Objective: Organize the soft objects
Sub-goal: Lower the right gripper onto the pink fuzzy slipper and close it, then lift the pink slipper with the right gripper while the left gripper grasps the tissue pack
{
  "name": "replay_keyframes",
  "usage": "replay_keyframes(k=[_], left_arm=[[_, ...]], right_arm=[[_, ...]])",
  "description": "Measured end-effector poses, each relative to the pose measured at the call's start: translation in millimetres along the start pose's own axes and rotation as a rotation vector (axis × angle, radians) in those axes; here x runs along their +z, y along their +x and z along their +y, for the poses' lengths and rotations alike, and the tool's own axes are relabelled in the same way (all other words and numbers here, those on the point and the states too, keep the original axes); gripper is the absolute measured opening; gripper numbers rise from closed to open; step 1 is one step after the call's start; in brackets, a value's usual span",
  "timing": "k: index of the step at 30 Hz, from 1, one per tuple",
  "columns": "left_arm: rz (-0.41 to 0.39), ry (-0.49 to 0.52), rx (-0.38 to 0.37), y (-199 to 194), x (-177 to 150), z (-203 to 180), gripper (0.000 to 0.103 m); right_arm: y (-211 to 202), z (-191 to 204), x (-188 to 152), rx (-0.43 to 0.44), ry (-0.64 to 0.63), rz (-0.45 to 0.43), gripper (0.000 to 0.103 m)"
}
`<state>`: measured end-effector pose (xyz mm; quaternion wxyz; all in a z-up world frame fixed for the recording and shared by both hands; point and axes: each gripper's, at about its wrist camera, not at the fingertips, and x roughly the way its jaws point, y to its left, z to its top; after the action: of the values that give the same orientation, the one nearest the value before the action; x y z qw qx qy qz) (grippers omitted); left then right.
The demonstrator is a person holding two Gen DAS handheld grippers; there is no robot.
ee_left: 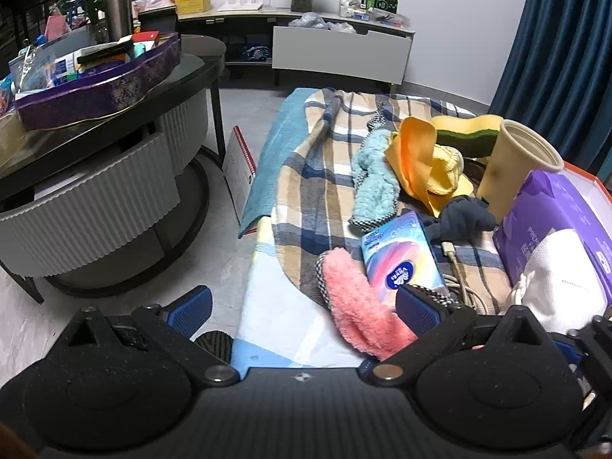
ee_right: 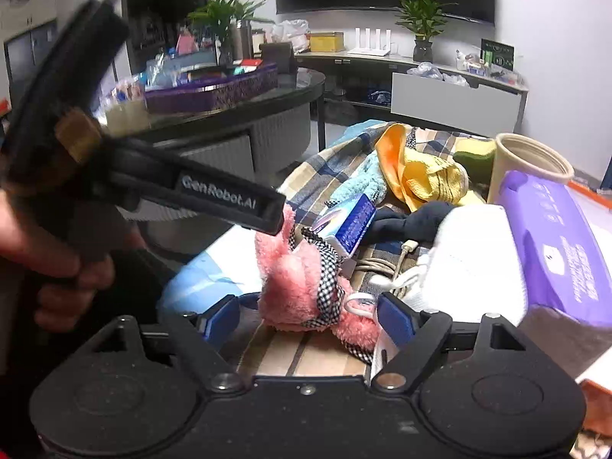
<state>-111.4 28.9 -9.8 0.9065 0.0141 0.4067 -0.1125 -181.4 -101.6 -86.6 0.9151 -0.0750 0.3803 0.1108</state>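
Observation:
A pink fluffy cloth (ee_left: 359, 306) with checked trim lies on the plaid blanket (ee_left: 313, 176). My left gripper (ee_left: 306, 306) is open, its right finger beside the cloth. In the right wrist view the pink cloth (ee_right: 298, 283) lies between the open fingers of my right gripper (ee_right: 310, 317); the left gripper's finger (ee_right: 229, 199) reaches in over its top end. Behind lie a light blue fluffy cloth (ee_left: 371, 179), an orange cloth (ee_left: 417, 153), a yellow knit cloth (ee_left: 447, 172), a dark blue sock (ee_left: 459, 218) and a yellow-green sponge (ee_left: 466, 134).
A tissue pack (ee_left: 401, 260), a beige paper cup (ee_left: 516, 164), a purple wipes pack (ee_left: 554, 214), a white cloth (ee_left: 562, 275) and a cable (ee_left: 455, 267) crowd the right. A round coffee table (ee_left: 95, 176) with a purple tray (ee_left: 99, 88) stands left.

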Motion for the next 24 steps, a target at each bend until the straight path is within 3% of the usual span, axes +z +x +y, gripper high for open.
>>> replay_keyframes(k=[3,4,5,9,16,21,24], left_arm=[[-0.003,-0.011,0.009,1,0,4,0.103],[-0.003,-0.015,0.012,1,1,5,0.103],[-0.003,-0.019,0.012,1,1,6,0.103],[-0.007,-0.032,0.015,2,1,11,0.103],[-0.005,-0.064,0.020,4,3,17,0.103],[-0.003,-0.050,0.016,6,5,10,0.103],[-0.001,-0.024,0.013,9,6,1,0.103]], right_arm=[[10,8,3,-0.030,-0.060,0.007,0.087],[14,8,3,-0.040,-0.072,0.007,0.075],[19,9,4,-0.041,-0.078,0.011,0.070],[27,2,11,-0.004,-0.079,0.012,0.062],[-5,-23,34,0.144,-0.008,-0.068,0.059],[-29,-45,45,0.136,0.064,-0.119,0.059],[-46,-54,55,0.091,0.095,-0.202,0.059]])
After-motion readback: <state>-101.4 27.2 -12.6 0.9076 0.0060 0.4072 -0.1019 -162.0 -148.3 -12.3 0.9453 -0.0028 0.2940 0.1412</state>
